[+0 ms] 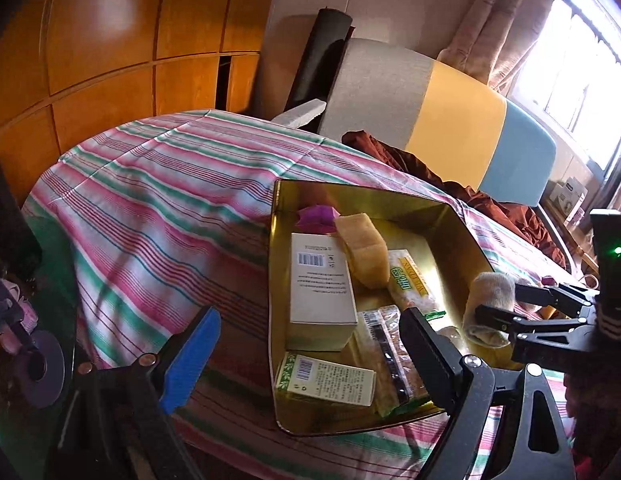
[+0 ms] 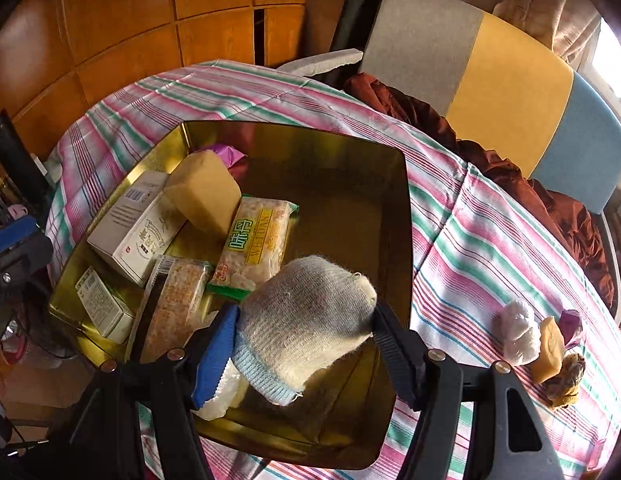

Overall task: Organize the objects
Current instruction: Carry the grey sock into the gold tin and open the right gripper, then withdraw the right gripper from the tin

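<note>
Sock (image 2: 306, 320) was held clamped in the right gripper (image 2: 306, 332) over the gold tin (image 2: 406, 216), release pending; the left gripper (image 1: 310, 356) was carried open, empty.

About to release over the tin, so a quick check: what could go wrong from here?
1. The right gripper holds the rolled sock above the gold tin's near edge; dropped here, it may land on the snack packets rather than the bare floor.
2. The left gripper hangs open close to the tin's near wall and could nudge it.
</note>
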`<action>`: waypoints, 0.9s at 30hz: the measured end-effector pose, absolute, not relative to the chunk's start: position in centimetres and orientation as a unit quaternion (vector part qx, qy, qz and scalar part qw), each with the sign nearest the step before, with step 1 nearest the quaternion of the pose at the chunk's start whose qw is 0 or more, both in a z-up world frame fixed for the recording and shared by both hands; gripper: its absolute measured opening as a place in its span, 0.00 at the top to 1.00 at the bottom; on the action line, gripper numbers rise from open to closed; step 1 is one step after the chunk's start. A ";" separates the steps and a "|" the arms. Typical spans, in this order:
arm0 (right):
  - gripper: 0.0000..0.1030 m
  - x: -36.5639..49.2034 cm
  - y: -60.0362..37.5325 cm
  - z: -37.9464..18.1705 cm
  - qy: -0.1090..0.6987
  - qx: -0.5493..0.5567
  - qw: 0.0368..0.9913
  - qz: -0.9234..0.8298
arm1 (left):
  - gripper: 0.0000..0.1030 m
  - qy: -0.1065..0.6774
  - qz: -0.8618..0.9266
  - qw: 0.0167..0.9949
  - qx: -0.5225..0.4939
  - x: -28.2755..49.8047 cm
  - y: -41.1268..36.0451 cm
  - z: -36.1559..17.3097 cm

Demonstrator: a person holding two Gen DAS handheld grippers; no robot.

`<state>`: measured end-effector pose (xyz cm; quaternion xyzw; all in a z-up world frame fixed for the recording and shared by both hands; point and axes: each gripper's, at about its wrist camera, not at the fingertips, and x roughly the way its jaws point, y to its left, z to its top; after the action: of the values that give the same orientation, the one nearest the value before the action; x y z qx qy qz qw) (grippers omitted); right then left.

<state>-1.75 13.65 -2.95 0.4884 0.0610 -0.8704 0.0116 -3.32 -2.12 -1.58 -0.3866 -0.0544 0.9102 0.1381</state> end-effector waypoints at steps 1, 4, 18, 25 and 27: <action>0.33 -1.8 13.5 -3.3 0.067 0.491 0.008 -0.868 | 0.11 -0.055 0.910 0.135 -0.387 -3.4 -2.3 -1.7; 0.31 -1.8 13.2 -4.1 0.084 0.499 0.006 -0.863 | 0.11 -0.055 0.910 0.129 -0.389 -3.5 -2.5 -1.8; 0.30 -0.3 14.2 -3.0 0.060 0.475 0.000 -0.878 | 0.10 -0.027 0.916 0.119 -0.382 -3.1 -1.5 -1.3; 0.27 0.8 16.1 -1.0 0.040 0.448 -0.016 -0.893 | 0.07 -0.015 0.919 0.127 -0.373 -2.4 -0.6 -0.6; 0.23 1.2 17.0 -0.4 0.035 0.440 -0.027 -0.897 | 0.07 -0.009 0.920 0.131 -0.370 -2.3 -0.2 -0.3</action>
<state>1.15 16.96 -0.44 0.4401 0.0353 -0.8969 -0.0266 -2.29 -0.20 -0.30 -0.3705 -0.0091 0.9196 0.1306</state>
